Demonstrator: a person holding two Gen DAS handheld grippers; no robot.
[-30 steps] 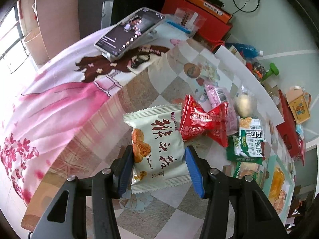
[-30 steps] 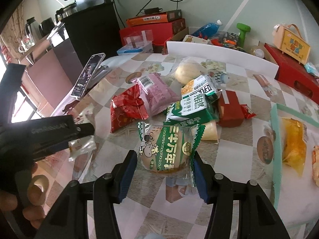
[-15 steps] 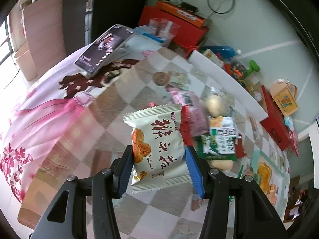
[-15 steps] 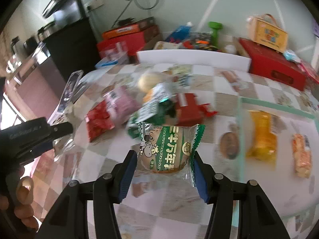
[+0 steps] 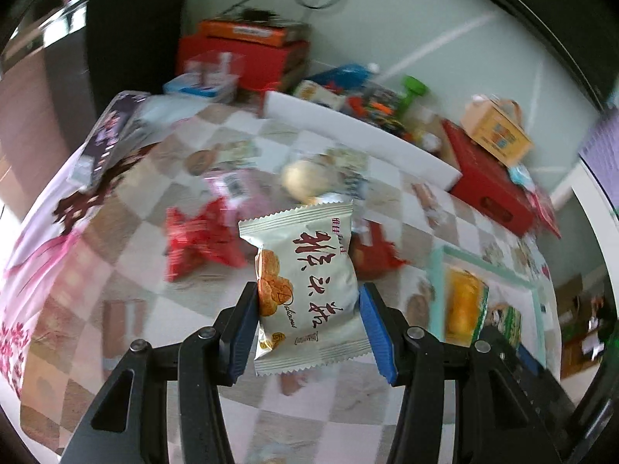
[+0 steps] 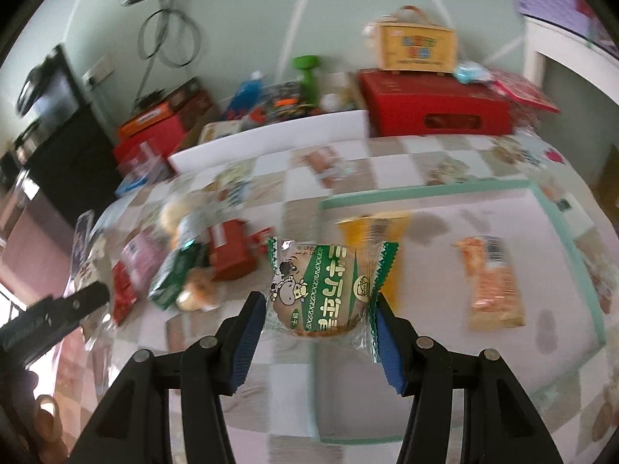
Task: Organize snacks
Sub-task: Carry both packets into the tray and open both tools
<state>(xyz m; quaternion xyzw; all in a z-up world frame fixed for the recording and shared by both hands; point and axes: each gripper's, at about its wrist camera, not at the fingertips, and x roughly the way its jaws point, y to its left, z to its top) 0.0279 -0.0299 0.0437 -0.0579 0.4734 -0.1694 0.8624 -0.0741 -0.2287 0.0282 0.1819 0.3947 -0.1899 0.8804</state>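
My left gripper (image 5: 308, 297) is shut on a cream snack packet (image 5: 305, 266) with red characters and holds it upright above the checked tablecloth. My right gripper (image 6: 320, 305) is shut on a green-and-white packet (image 6: 325, 286) with a cow picture and a brown cake inside. That packet hangs over the near left corner of a white tray with a teal rim (image 6: 425, 192). A yellow packet (image 6: 373, 228) and an orange packet (image 6: 493, 278) lie in the tray. Loose snacks remain in a pile: a red packet (image 5: 197, 239), a pink one (image 5: 240, 189), a green one (image 6: 176, 274).
A white board (image 5: 359, 131) stands along the table's far edge, with red boxes (image 5: 487, 185) and clutter behind it. A phone (image 5: 108, 135) rests at the far left. In the right wrist view the left gripper's black body (image 6: 50, 317) and a hand (image 6: 42, 417) sit at lower left.
Both grippers have swung to the right and risen a little, each still holding its packet. The snack pile has slid left in both views and the tray now fills the right wrist view.
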